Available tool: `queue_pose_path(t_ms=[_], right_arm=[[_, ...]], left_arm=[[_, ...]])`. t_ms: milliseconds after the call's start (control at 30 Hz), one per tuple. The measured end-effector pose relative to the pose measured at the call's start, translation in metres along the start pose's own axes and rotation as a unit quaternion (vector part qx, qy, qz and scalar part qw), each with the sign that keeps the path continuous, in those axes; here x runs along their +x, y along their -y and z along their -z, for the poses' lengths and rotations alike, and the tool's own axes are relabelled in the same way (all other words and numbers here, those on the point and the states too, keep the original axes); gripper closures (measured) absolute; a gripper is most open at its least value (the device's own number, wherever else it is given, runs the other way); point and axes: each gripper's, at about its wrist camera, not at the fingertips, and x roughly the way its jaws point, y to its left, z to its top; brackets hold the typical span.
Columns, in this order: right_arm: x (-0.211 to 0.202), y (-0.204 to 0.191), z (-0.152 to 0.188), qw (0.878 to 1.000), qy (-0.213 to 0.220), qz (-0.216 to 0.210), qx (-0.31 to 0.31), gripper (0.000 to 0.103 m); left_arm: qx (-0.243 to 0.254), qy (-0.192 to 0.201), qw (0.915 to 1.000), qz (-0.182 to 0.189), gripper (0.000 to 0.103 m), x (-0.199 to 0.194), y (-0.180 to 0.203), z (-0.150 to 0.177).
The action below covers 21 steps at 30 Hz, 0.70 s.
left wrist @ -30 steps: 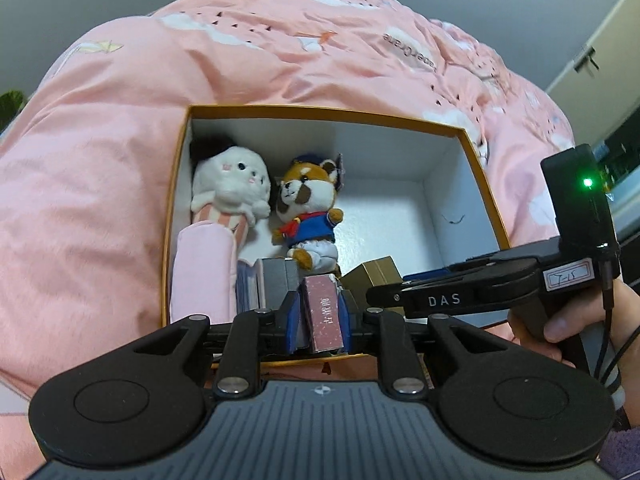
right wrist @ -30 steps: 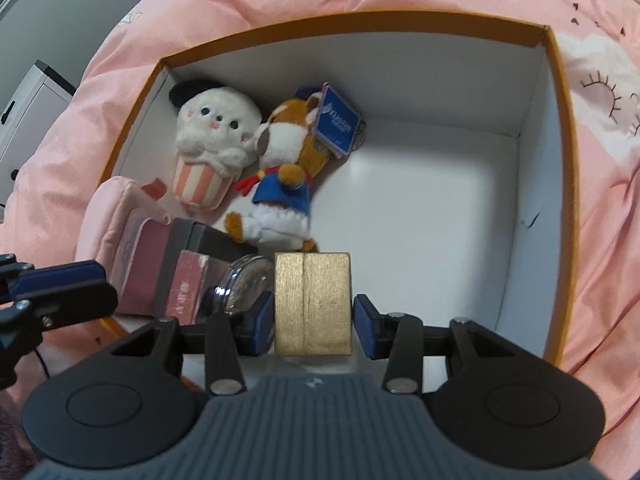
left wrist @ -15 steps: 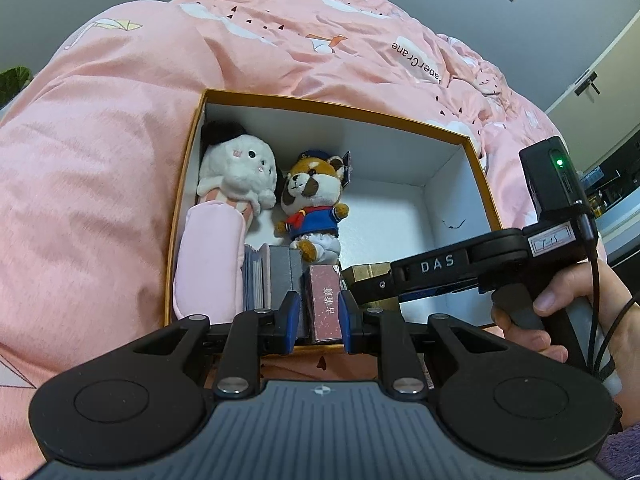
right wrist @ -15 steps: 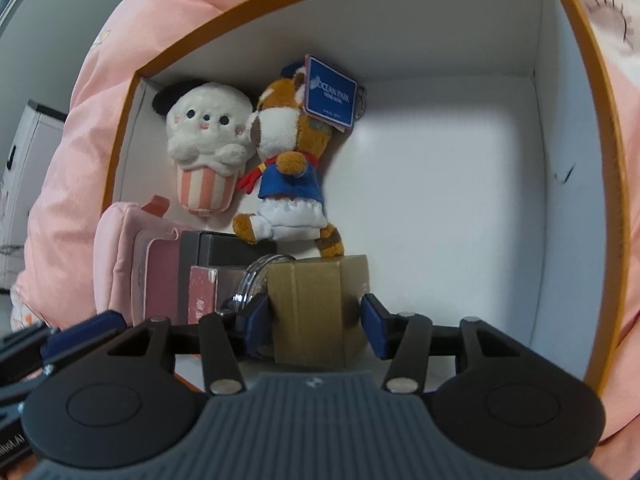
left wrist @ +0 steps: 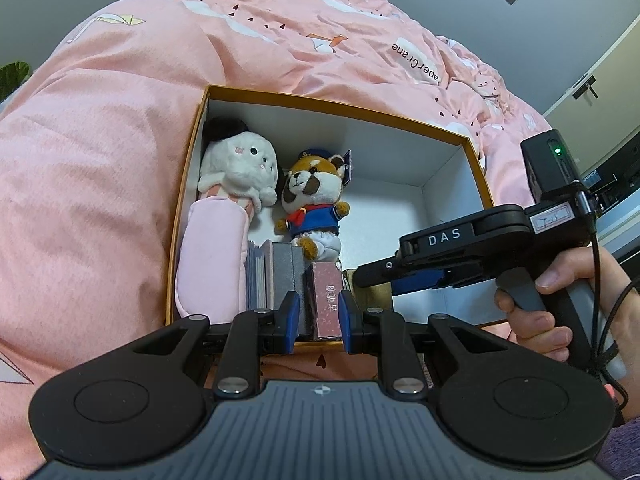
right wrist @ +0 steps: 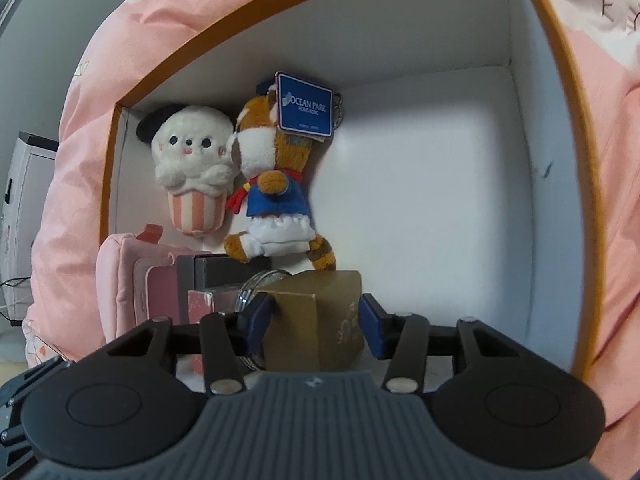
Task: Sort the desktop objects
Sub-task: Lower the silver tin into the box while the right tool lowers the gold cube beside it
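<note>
An orange-rimmed white carton (left wrist: 320, 100) lies on a pink duvet. My left gripper (left wrist: 318, 316) is shut on a small maroon box (left wrist: 326, 300) at the carton's near edge, beside a grey box (left wrist: 282, 268). My right gripper (right wrist: 314, 316) reaches down into the carton. A gold box (right wrist: 316, 320) rests skewed between its pads, one corner toward the camera. These jaws are closing, and a thin gap still shows at the right pad. In the left wrist view the gold box (left wrist: 376, 292) is mostly hidden behind the right gripper.
A white plush (right wrist: 192, 152), a red panda plush (right wrist: 276, 200) with a blue tag, a pink pouch (left wrist: 212, 252) and a glass disc (right wrist: 260, 284) fill the carton's left side. The carton floor (right wrist: 420, 200) on the right is bare. A hand (left wrist: 560, 300) grips the right handle.
The right gripper has sunk deeper into the carton and rolled. Its jaws widened and the gold box now lies skewed between them. The left gripper has kept its grip and barely moved.
</note>
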Motion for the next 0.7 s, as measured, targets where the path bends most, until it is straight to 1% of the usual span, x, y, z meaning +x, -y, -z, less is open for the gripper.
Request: queue_pose_path(t_ms=[67,133,167,233,533,633,700], right_arm=[[0.005,0.002,0.000,1.000,-0.005,-0.013,0.008,0.055],[0.006,0.001,0.001,1.000,-0.013,-0.009,0.001,0.061],[0.007,0.001,0.001,1.000,-0.022,-0.009,0.000,0.062],[0.005,0.002,0.002,1.000,-0.024,-0.010,-0.004,0.066],[0.009,0.006,0.001,0.999,-0.014,-0.023,0.016,0.065],[0.006,0.004,0.006,1.000,-0.006,-0.022,0.000,0.065],[0.003,-0.001,0.011,0.999,0.010,-0.012,-0.030,0.065]], left_arm=[[-0.002,-0.001,1.0000,-0.001,0.080,0.000,-0.001,0.000],[-0.003,0.000,1.0000,0.000,0.080,-0.001,-0.001,0.000],[-0.004,0.001,1.0000,0.000,0.080,-0.001,-0.001,0.000],[-0.005,0.001,1.0000,0.001,0.080,0.000,-0.001,0.000],[0.005,-0.002,1.0000,-0.002,0.080,0.004,0.007,0.003],[0.015,0.005,0.9999,-0.005,0.080,0.004,0.011,0.004],[0.025,0.010,0.9996,-0.009,0.080,0.003,0.014,0.006]])
